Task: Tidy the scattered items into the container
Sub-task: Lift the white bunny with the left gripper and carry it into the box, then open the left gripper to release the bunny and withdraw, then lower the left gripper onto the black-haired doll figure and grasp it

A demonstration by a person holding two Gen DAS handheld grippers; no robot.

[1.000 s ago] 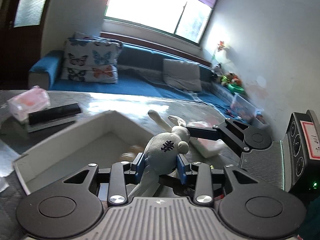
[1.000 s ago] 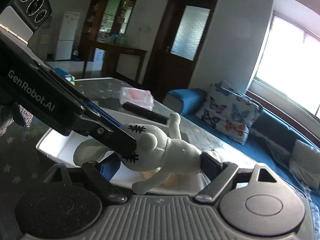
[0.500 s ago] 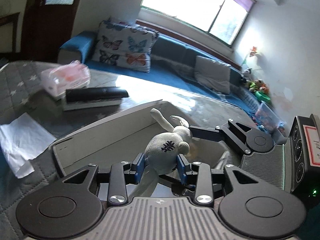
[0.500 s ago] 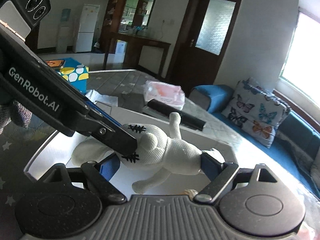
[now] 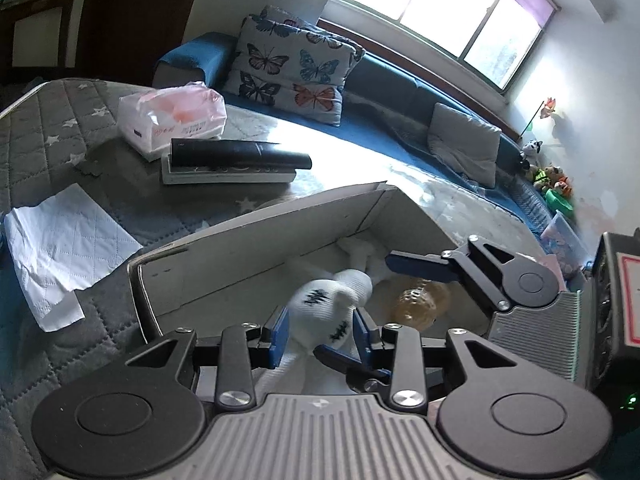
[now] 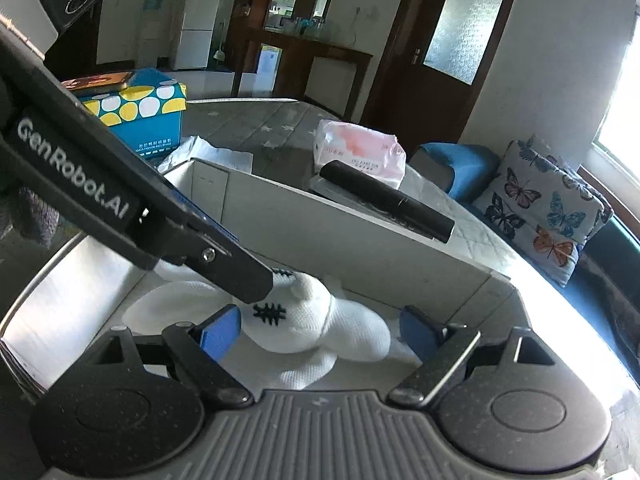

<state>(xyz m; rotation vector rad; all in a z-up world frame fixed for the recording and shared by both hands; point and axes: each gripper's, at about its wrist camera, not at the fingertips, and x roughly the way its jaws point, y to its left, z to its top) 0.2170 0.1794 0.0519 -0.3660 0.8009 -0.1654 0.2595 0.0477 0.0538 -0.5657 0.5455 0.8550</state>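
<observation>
Your left tool is closing on the floppy, light plush bunny down inside the box, right tool open around it, so pinch the head.

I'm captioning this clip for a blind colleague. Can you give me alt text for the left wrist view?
The left claw grips the head of a white stuffed bunny, its jaws closing, low inside a white cardboard box, with the right claw open around the toy. Behind the box, a tissue pack, a black remote and a loose tissue lie on a grey quilted table.
</observation>
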